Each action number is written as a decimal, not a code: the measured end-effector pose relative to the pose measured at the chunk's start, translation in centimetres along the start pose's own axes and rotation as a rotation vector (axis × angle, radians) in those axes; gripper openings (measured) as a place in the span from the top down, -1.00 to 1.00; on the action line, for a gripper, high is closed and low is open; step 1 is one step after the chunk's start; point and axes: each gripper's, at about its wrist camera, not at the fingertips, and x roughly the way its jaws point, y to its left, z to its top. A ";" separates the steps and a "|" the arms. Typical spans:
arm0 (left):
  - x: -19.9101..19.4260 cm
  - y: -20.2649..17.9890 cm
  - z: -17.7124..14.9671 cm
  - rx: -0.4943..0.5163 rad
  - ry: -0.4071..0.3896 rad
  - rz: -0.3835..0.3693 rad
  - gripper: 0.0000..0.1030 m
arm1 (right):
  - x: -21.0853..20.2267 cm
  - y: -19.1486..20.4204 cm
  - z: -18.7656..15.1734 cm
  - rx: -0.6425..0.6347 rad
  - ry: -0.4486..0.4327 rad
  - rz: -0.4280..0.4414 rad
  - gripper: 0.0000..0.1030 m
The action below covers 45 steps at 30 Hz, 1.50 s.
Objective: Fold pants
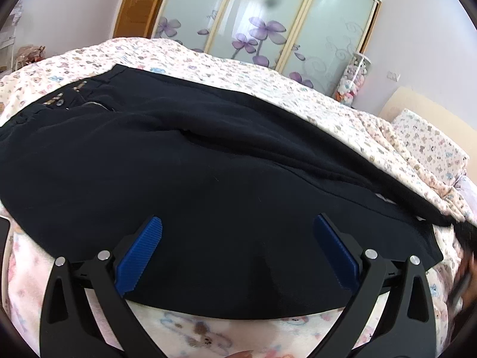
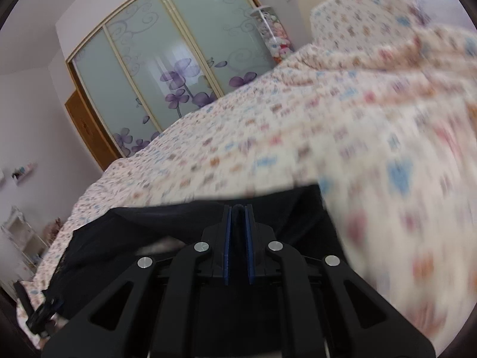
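Hovering low over the pants, the left gripper has its jaws spread wide and grasps nothing; the dark pants lie flat across the bed, probably so a fold can be made. In the right view, the right gripper has its jaws clenched on a fold of the pants, seemingly to lift that end; the blur suggests motion.

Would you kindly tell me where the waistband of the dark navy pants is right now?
In the left wrist view, the waistband lies at upper left on the floral bedspread, far from the open left gripper.
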 end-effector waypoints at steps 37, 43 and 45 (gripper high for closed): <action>0.0 2.4 0.1 -0.174 0.060 -0.133 -0.97 | 17.5 10.8 -6.7 0.723 0.186 0.150 0.91; -1.3 5.0 0.3 -0.355 -0.051 -0.332 -0.97 | 11.6 12.0 -8.2 0.464 0.107 0.337 0.92; -1.5 5.5 0.7 -0.374 -0.054 -0.331 -0.97 | 10.1 11.9 -9.0 0.401 0.105 0.372 0.92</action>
